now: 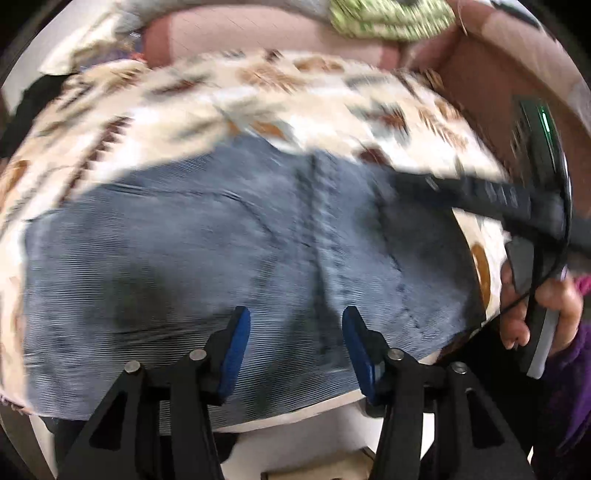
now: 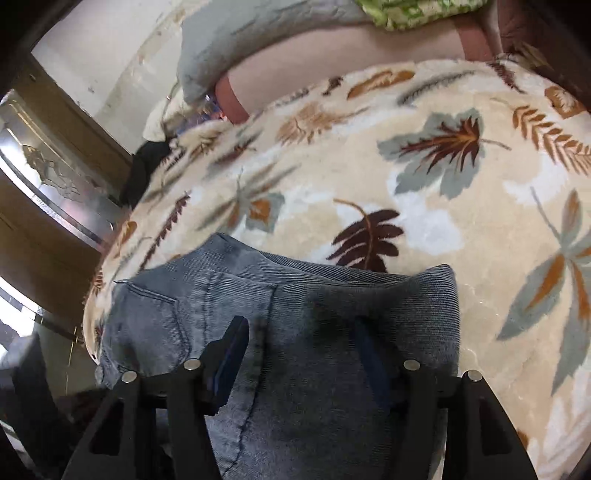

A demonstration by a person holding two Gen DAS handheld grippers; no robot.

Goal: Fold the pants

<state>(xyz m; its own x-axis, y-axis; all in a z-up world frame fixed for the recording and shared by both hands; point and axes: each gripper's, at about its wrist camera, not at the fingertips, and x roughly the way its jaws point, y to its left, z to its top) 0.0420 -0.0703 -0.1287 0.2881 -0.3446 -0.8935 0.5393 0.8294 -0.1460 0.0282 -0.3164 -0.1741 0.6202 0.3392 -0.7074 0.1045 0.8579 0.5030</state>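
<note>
Grey-blue corduroy pants (image 1: 207, 251) lie folded on a cream leaf-print blanket (image 1: 177, 99). In the blurred left wrist view my left gripper (image 1: 295, 332) hovers open over the near edge of the pants, holding nothing. The right gripper's body (image 1: 480, 195) reaches in from the right over the pants, held by a hand (image 1: 554, 306). In the right wrist view my right gripper (image 2: 301, 347) is open, low over the pants (image 2: 295, 314); its right finger is dim against the cloth. A pocket (image 2: 155, 314) shows at the left.
The blanket (image 2: 443, 177) covers a bed with a pink sheet (image 2: 332, 48) at the far end. A green patterned cloth (image 1: 391, 18) and grey pillow (image 2: 236, 37) lie beyond. A wooden cabinet (image 2: 55, 177) stands left of the bed.
</note>
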